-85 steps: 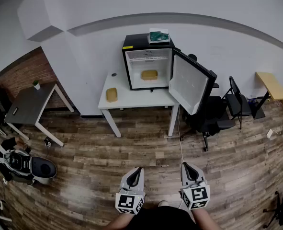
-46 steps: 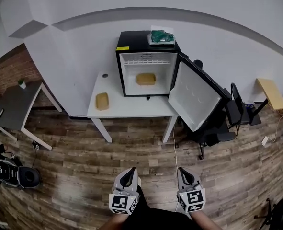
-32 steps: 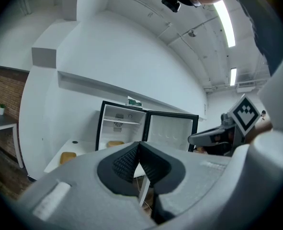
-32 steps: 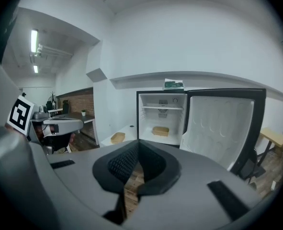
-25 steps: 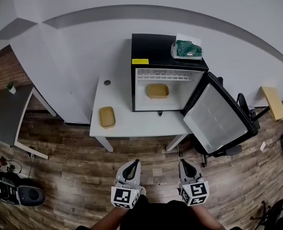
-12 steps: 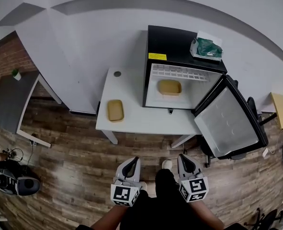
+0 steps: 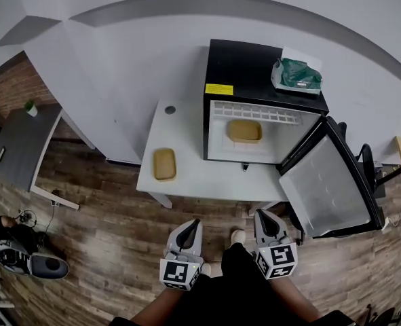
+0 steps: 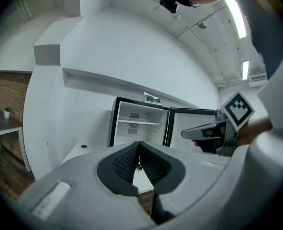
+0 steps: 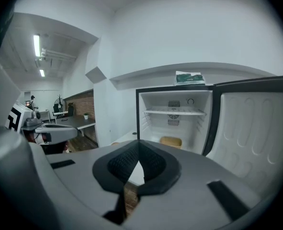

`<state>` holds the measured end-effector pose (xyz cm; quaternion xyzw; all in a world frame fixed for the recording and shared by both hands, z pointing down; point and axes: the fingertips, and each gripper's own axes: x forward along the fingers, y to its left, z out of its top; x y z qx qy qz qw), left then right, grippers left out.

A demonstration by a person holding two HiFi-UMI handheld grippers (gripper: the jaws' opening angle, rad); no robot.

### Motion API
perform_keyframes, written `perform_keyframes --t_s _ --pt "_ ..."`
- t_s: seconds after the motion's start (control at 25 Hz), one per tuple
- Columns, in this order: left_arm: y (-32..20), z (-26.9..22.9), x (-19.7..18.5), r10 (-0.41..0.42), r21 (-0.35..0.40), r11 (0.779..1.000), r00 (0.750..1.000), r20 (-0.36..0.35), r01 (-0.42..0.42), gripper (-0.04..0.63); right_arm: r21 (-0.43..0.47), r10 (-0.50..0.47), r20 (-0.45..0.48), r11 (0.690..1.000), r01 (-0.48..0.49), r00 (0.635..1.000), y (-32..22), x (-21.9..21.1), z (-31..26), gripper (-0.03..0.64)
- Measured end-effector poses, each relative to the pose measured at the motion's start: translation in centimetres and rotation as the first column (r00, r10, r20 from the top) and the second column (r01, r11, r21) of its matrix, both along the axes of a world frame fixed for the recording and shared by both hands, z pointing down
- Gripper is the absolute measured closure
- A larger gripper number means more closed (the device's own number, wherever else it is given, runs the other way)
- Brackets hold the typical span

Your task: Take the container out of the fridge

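A black mini fridge (image 7: 241,70) stands on a white table (image 7: 207,182) with its door (image 7: 329,185) swung open to the right. On the fridge's floor lies a tan container (image 7: 244,130) (image 9: 171,141). A second tan container (image 7: 164,164) rests on the table left of the fridge. Both grippers are low in the head view, over the wooden floor, well short of the table. My left gripper (image 7: 196,221) (image 8: 139,152) is shut and empty. My right gripper (image 7: 258,213) (image 9: 139,150) is shut and empty too, pointing toward the open fridge.
A green packet on a white box (image 7: 295,73) lies on top of the fridge. A small dark round thing (image 7: 170,110) sits at the table's back left. A grey desk (image 7: 24,138) stands at the left, and a floor device (image 7: 24,263) lies lower left.
The view has come closer to the fridge and table, which now look larger and nearer. Both grippers stay shut and low in front of the person.
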<state>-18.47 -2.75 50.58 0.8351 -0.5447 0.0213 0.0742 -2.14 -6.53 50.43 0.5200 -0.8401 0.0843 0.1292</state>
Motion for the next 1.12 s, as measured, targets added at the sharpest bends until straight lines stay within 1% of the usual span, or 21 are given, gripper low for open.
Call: perform_keyframes --t_s 0.08,0.24,0.32,0.48,0.72,0.96,1.12 --pt "-1.5 0.1 1.3 0.018 -0.010 1.000 1.000 0.010 -0.018 0.580 -0.006 0.017 0.015 1.000 -0.017 1.000 -1.5 1.1 0.2 0.617" --pt "-4.4 0.3 3.7 0.060 -0.002 0.998 0.996 0.062 -0.061 0.579 -0.032 0.036 0.030 0.999 -0.035 0.999 -3.8 2.9 1.4 0.617" --pt "-6.1 0.4 4.6 0.070 -0.006 0.998 0.995 0.068 -0.069 0.579 -0.040 0.039 0.037 0.998 -0.038 0.999 -5.2 3.9 1.9 0.617" --pt "-9.8 0.2 6.3 0.067 -0.012 0.998 0.995 0.079 -0.066 0.580 -0.043 0.039 0.041 0.998 -0.037 0.998 -8.7 5.7 1.8 0.617" --pt "-13.8 -0.4 9.4 0.081 -0.027 0.997 0.991 0.105 -0.079 0.578 -0.049 0.028 0.059 0.998 -0.025 0.998 -13.0 7.9 1.4 0.617" --pt "-17.9 1.0 11.7 0.087 -0.063 0.995 0.985 0.148 -0.079 0.578 -0.077 0.013 0.077 0.997 -0.007 0.997 -15.7 9.9 2.4 0.617" --pt "-21.1 2.9 13.0 0.095 -0.095 0.992 0.978 0.186 -0.078 0.578 -0.074 -0.011 0.090 0.997 0.018 0.996 -17.4 10.9 2.3 0.617"
